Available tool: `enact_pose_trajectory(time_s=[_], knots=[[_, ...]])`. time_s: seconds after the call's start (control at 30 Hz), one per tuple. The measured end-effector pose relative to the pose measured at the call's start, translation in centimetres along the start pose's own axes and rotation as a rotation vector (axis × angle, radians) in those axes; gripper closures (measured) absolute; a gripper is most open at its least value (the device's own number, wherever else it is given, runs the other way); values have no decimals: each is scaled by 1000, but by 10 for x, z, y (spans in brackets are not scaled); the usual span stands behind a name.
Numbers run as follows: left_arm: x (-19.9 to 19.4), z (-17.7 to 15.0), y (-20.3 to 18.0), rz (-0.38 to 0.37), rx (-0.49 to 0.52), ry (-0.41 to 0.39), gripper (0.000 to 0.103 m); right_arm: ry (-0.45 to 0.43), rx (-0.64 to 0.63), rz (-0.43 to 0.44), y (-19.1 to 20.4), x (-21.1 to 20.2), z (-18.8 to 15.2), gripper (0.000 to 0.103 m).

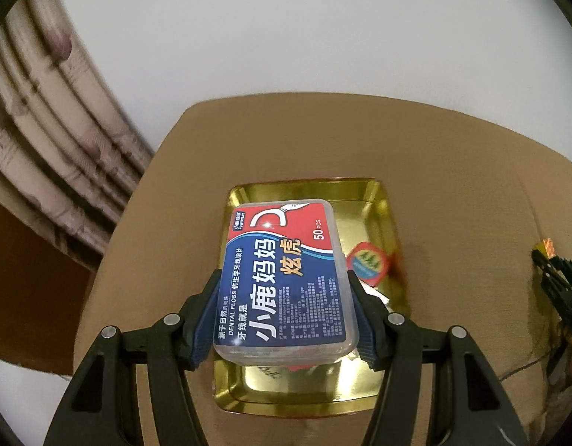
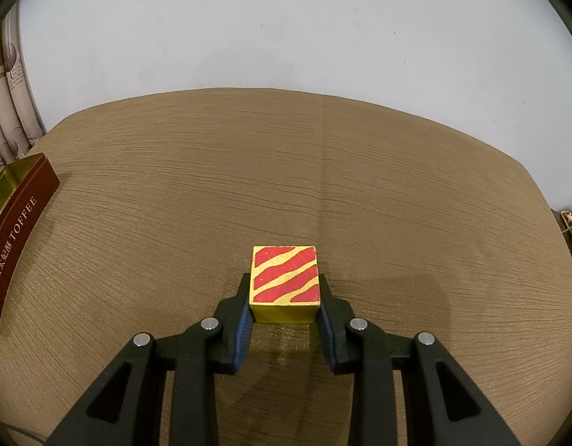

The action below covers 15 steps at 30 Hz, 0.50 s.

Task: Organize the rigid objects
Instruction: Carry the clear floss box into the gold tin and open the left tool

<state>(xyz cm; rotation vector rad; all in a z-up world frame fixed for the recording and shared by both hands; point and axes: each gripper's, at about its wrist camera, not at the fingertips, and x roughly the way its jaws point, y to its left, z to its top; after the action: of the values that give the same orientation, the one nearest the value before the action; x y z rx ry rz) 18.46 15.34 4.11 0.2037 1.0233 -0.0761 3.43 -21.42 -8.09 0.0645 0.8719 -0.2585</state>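
My left gripper [image 1: 284,290] is shut on a clear dental floss box [image 1: 282,278] with a blue and red label, held over a gold tray [image 1: 378,200]. A small red packet [image 1: 369,262] lies in the tray beside the box. My right gripper [image 2: 285,293] is shut on a yellow cube with red stripes [image 2: 284,282], which sits on or just above the brown table [image 2: 174,204]. The right gripper also shows at the right edge of the left wrist view [image 1: 557,278].
The gold tray with its dark red TOFFEE-lettered side [image 2: 14,234] shows at the left edge of the right wrist view. A curtain [image 1: 44,130] hangs to the left. A white wall stands behind the table's far edge.
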Motion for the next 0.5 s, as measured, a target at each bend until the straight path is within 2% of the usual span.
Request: enact_pose_trajectory(time_s=[0.2, 0.37, 0.5], knots=[[45, -7, 12, -45, -60, 54, 46, 0, -2, -1, 1, 0, 0, 71], [78, -11, 14, -37, -102, 87, 46, 0, 0, 2, 0, 1, 0, 71], [93, -11, 17, -24, -117, 82, 46, 0, 2, 3, -1, 0, 0, 71]])
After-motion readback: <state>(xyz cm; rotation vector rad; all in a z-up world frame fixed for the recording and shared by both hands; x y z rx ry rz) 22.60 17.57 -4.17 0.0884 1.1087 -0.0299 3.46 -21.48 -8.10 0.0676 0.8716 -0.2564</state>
